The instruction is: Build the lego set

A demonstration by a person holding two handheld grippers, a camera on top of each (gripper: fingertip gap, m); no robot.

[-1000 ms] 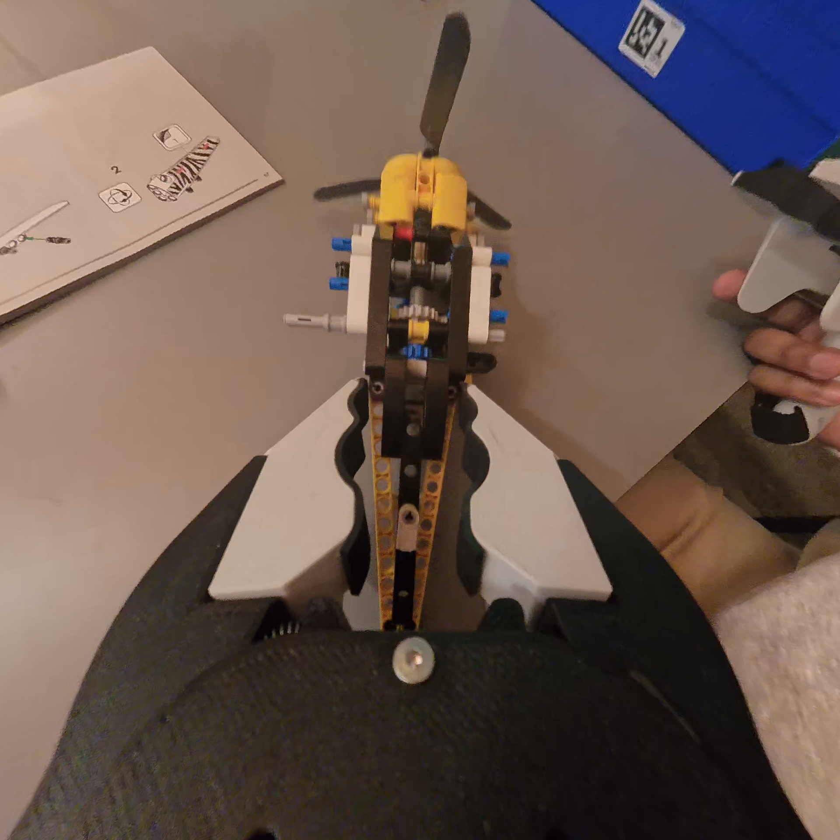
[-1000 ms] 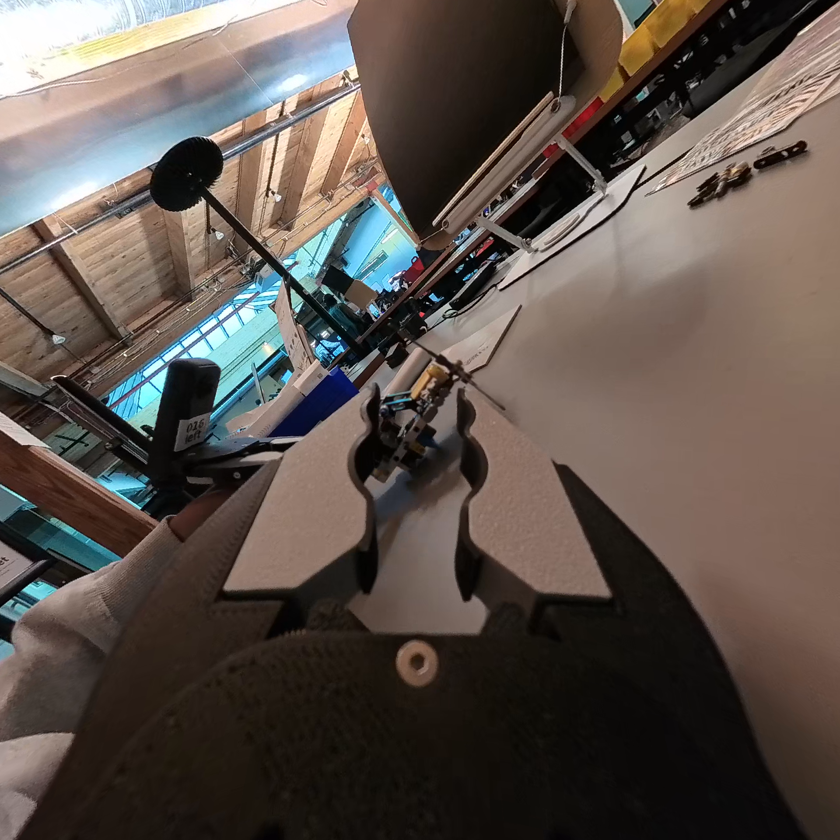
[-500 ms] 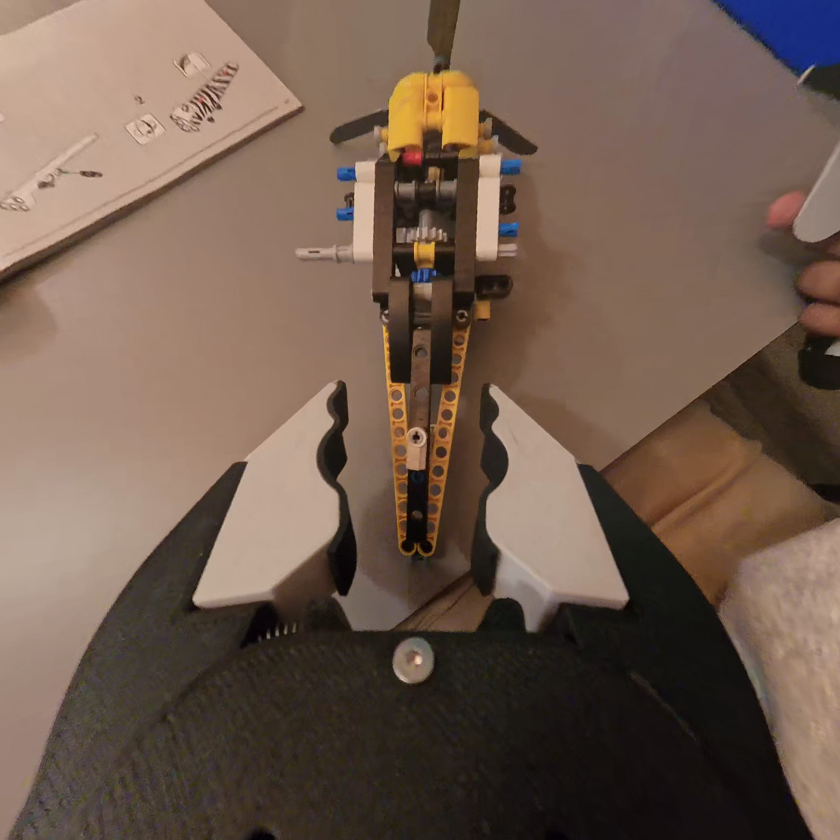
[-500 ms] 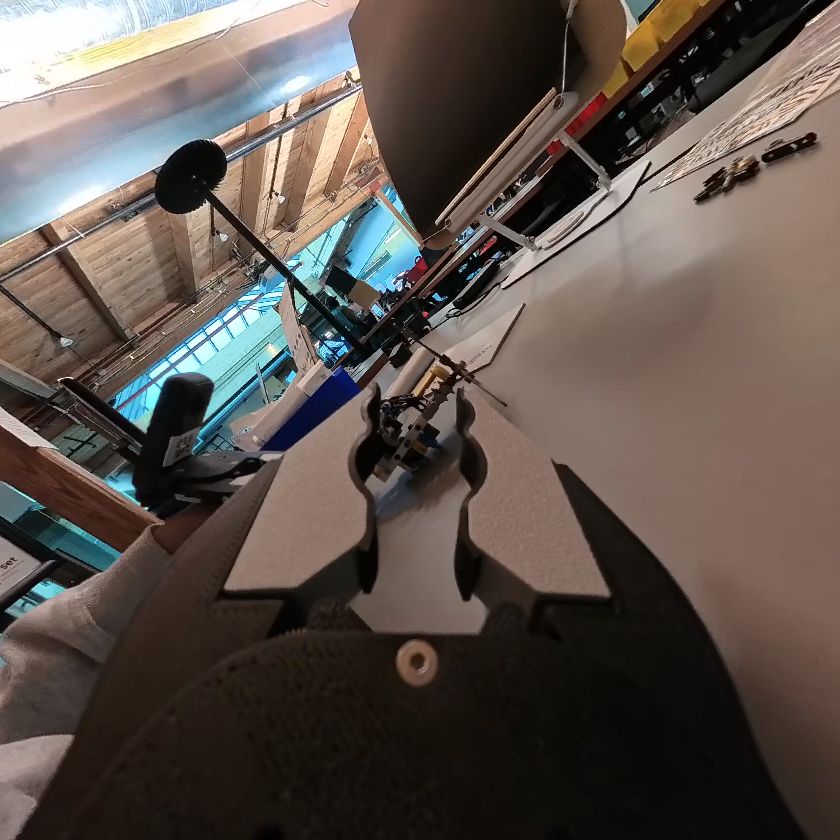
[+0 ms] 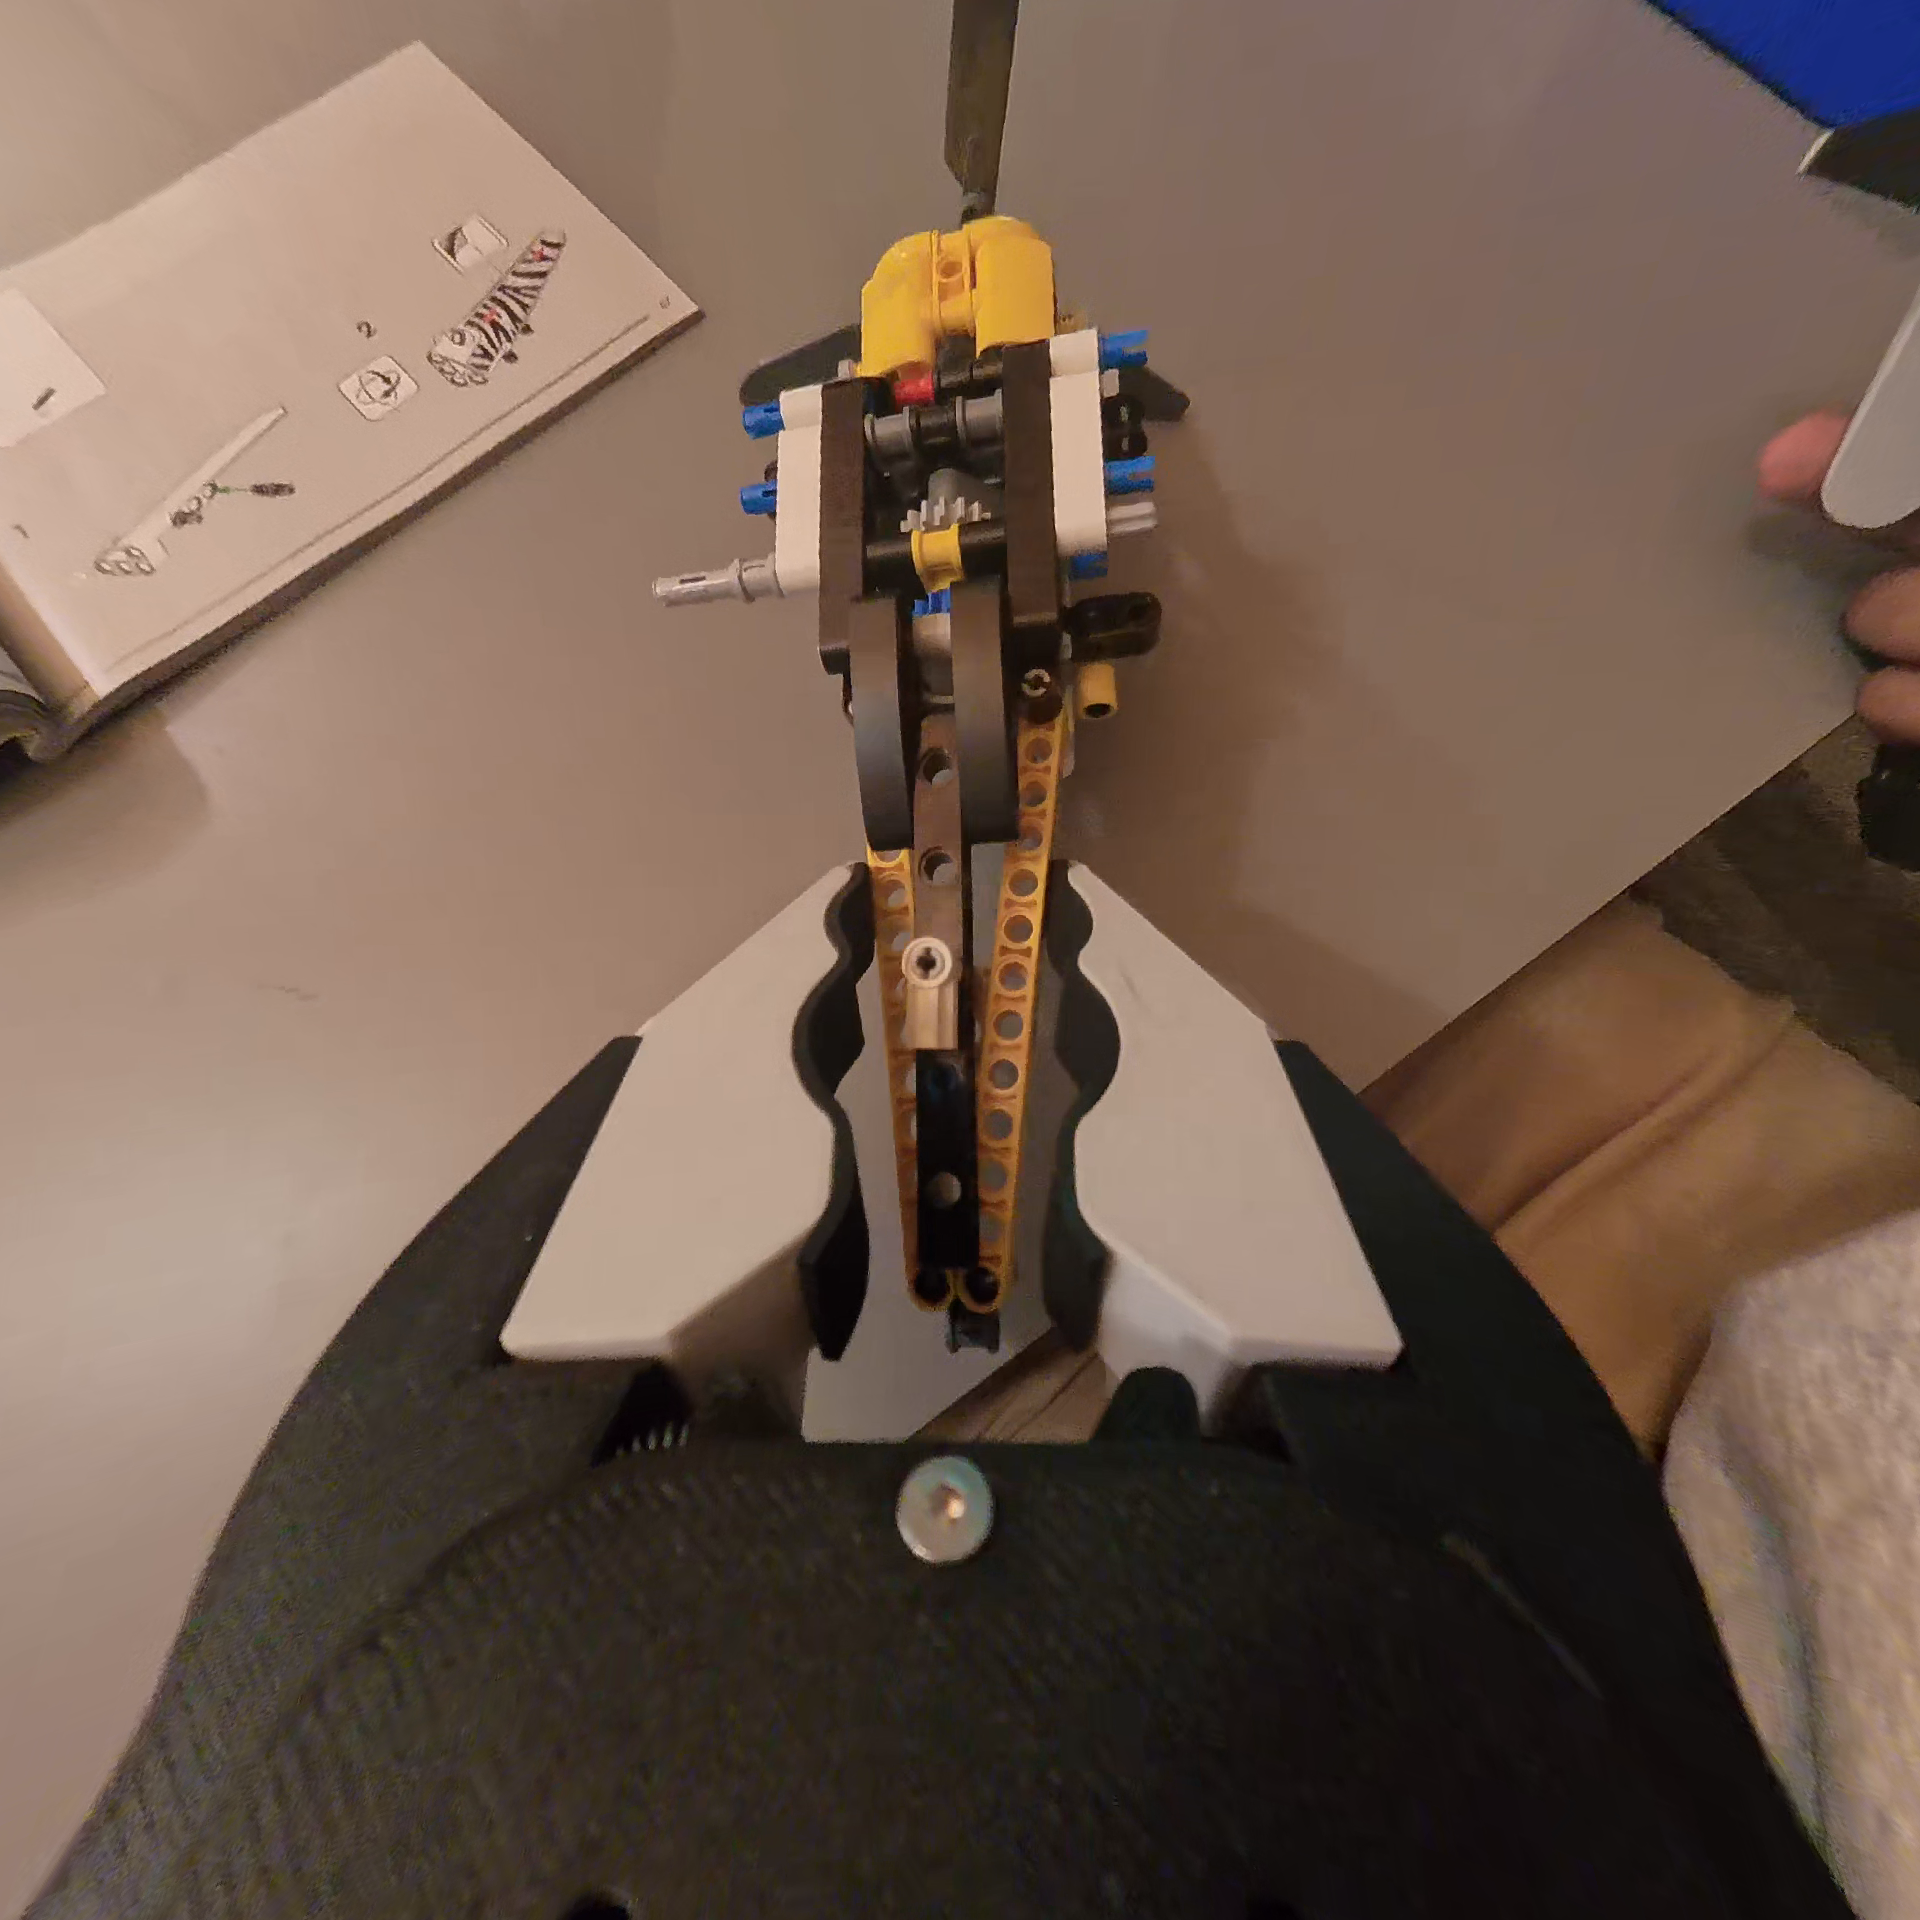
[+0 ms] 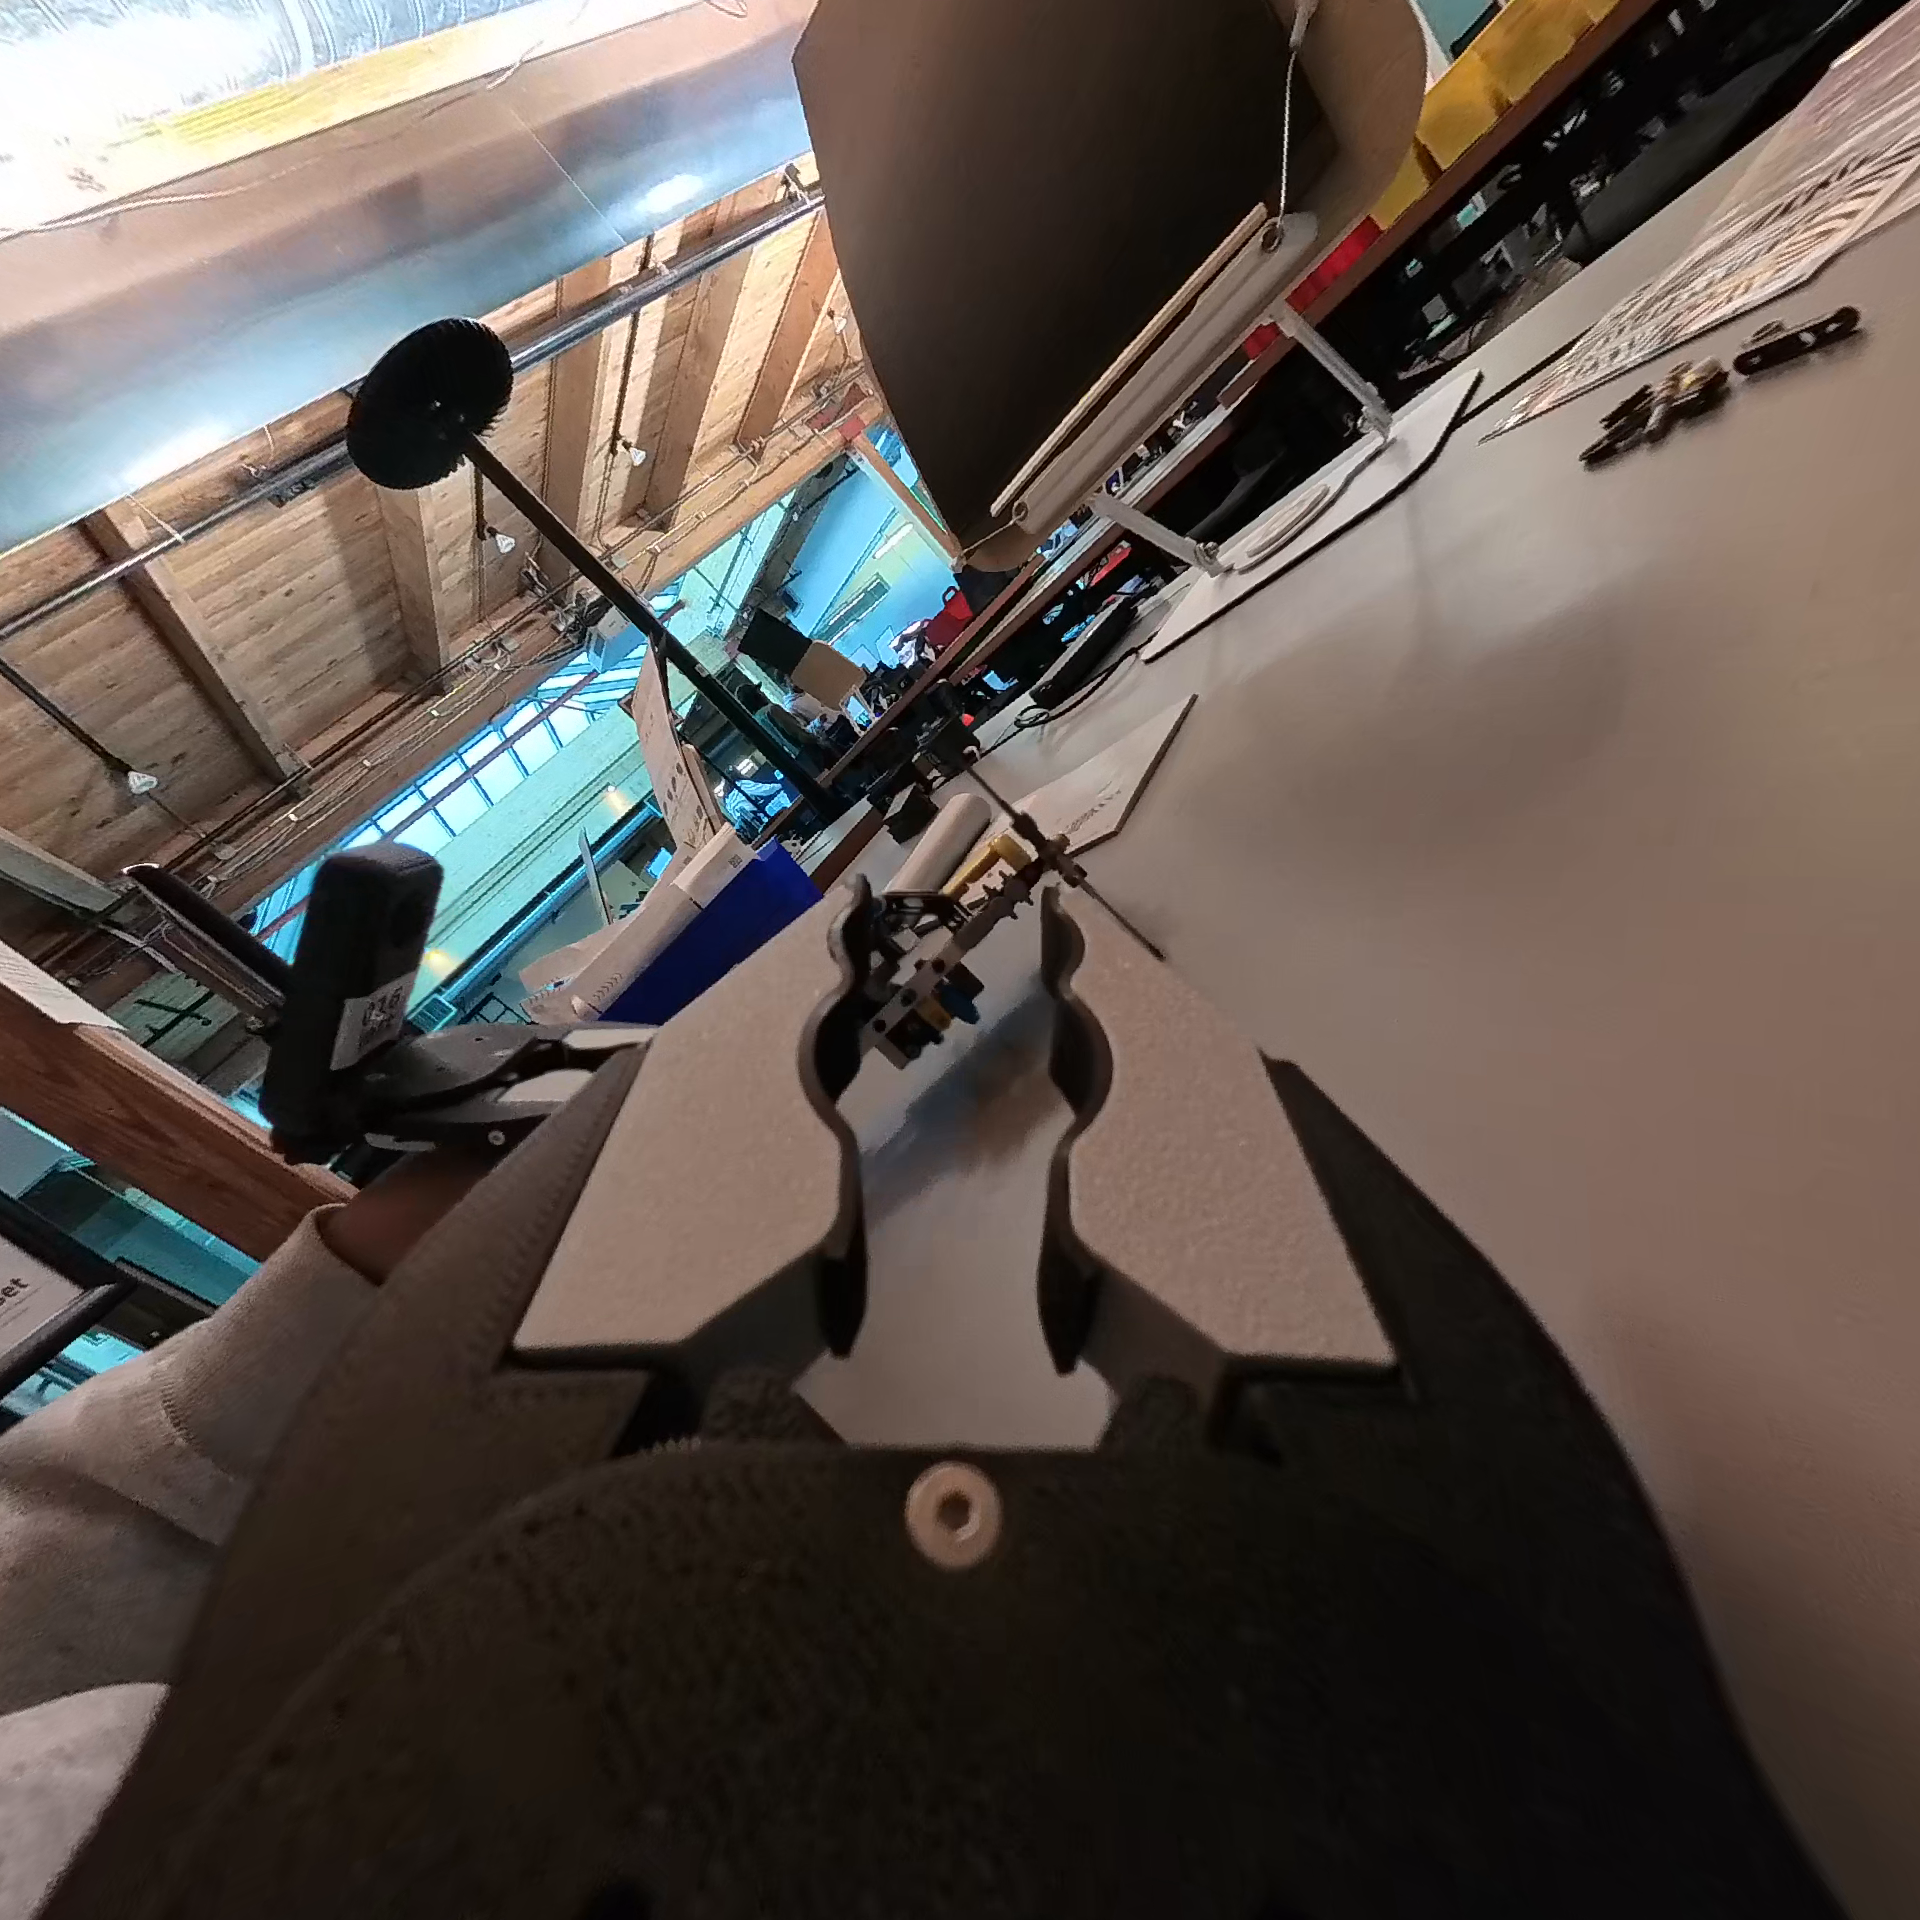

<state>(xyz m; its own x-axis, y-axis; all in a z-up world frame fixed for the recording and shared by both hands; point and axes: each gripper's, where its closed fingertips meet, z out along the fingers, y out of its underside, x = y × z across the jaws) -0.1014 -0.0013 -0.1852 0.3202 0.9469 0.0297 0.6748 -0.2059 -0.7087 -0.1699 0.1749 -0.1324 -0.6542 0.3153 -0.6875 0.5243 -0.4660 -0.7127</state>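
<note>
The lego model [image 5: 951, 499] is a helicopter-like build with a yellow nose, black rotor blades, white side panels and a tapering yellow tail. It lies on the grey table [image 5: 416, 935]. My left gripper [image 5: 964, 883] is shut on the tail, with the tail's end showing between the fingers. My right gripper [image 6: 951, 914] is open and empty, low over the table and pointing at the model [image 6: 925, 977] from a short way off. Its edge and the hand holding it show at the right of the left wrist view [image 5: 1870, 457].
An open instruction booklet [image 5: 312, 395] lies at the left. A blue bin [image 5: 1808, 62] stands at the far right. The table's edge [image 5: 1455, 987] runs close to the model on the right. Loose black pieces [image 6: 1662, 400] and a printed sheet [image 6: 1714, 270] lie farther off.
My left gripper let go of the tail and drew back, then came forward and closed on it again nearer its end. The model has rolled slightly. The right gripper has barely moved.
</note>
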